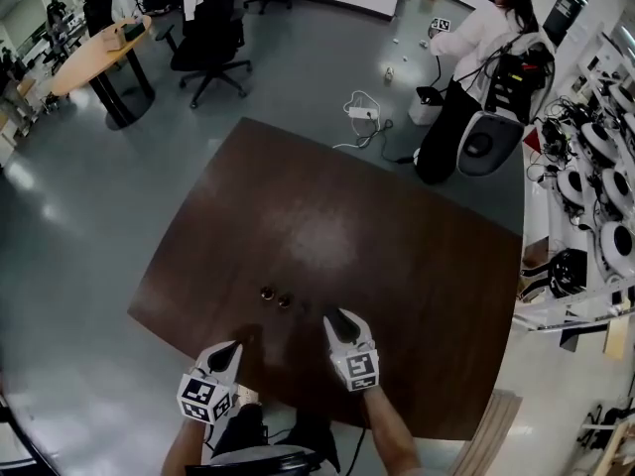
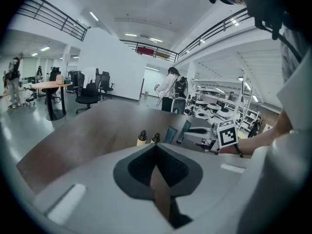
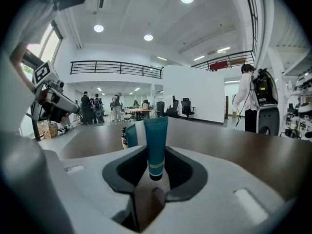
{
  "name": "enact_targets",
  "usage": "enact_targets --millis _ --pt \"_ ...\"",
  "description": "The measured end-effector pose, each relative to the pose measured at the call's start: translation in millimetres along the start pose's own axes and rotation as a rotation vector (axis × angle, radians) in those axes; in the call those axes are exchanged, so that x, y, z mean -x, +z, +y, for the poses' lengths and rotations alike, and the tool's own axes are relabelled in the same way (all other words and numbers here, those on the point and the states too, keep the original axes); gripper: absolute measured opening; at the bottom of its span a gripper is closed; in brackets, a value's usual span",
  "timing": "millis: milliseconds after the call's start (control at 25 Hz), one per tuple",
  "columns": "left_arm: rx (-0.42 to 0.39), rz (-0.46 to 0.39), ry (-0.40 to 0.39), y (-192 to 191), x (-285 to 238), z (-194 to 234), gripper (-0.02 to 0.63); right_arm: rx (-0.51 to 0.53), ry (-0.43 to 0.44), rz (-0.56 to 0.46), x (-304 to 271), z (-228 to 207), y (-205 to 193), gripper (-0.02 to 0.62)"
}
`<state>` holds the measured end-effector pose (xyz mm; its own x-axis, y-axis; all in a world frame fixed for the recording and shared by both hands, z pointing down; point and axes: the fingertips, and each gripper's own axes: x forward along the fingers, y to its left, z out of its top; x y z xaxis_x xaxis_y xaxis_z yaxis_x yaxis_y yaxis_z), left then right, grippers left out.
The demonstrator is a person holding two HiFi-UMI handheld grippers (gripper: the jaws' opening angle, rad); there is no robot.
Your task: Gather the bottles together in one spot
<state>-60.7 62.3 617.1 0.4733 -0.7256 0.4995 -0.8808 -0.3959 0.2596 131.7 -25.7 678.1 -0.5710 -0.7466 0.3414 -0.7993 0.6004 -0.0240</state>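
- The right tool (image 3: 156,154) is part-closed and clamped on a teal tube (image 3: 156,133), which hangs cap down between its pads.
- The left tool (image 2: 156,149) is clenched tip to tip, with nothing in it.
- One amber bottle (image 1: 266,293) and a second amber bottle (image 1: 285,300), both dark-capped, stand just beside each other on the brown tabletop (image 1: 397,236), ahead of both tools.
- Another teal tube (image 3: 130,135) stands near them.

Head view: high overhead, steeply down onto brown table (image 1: 397,266); left gripper (image 1: 229,348), right gripper (image 1: 338,316) at bottom edge. Gripper views: low, near edge, facing across table; right's has teal tube (image 3: 156,145) close up. All share tabletop around small bottles (image 1: 266,293).
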Motion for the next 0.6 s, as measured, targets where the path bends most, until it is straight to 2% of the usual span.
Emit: enact_targets --millis 600 --pt "0.009 0.030 0.014 -12 7 18 0.002 -0.001 0.017 0.029 -9 19 -22 0.107"
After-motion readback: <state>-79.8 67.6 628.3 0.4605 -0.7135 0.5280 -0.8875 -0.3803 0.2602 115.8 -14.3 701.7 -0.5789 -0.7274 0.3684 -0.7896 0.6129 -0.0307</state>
